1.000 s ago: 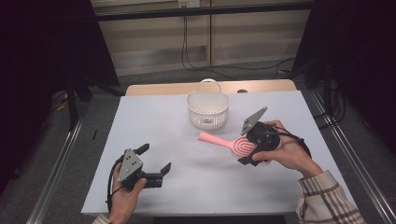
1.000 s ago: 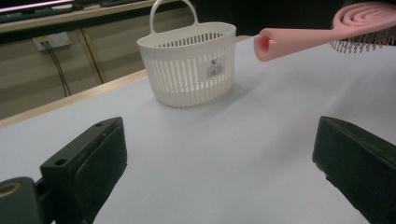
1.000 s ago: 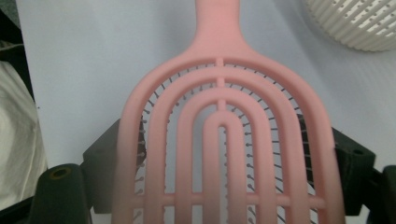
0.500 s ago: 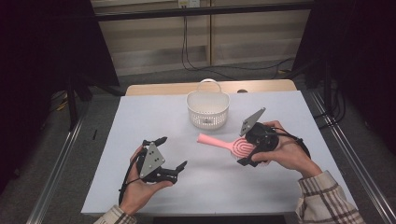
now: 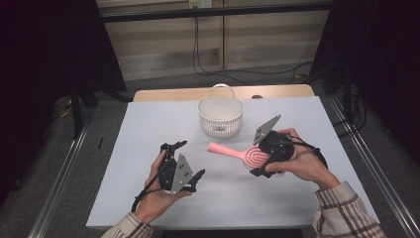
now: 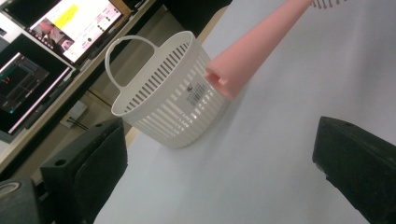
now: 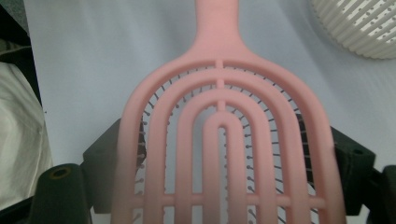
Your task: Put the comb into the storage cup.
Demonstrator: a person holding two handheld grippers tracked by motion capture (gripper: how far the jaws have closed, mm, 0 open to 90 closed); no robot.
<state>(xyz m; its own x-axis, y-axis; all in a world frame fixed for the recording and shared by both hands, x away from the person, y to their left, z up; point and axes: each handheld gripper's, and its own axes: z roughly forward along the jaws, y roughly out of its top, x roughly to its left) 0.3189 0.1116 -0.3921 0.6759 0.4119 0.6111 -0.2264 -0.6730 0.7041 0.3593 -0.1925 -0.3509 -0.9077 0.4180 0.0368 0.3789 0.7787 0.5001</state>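
A pink vented hairbrush (image 5: 225, 150) hangs a little above the white table, handle toward the left. My right gripper (image 5: 258, 163) is shut on its head; in the right gripper view the jaws press both edges of the hairbrush (image 7: 224, 116) around my right gripper's (image 7: 226, 156) midline. My left gripper (image 5: 190, 158) stands open with nothing between its jaws, left of the handle and apart from it. In the left gripper view my left gripper (image 6: 219, 175) faces the handle's end of the hairbrush (image 6: 252, 51) and a white slotted basket (image 6: 163, 98).
The basket (image 5: 220, 116) with a loop handle stands upright at the table's (image 5: 148, 129) far middle, just behind the brush, and its rim (image 7: 359, 23) shows at top right in the right gripper view. Monitors (image 6: 42, 42) stand beyond the table. Metal rails run along both sides.
My left gripper has moved right and forward from the table's near left corner toward the brush handle, and has risen slightly. The right gripper and the brush have stayed in place.
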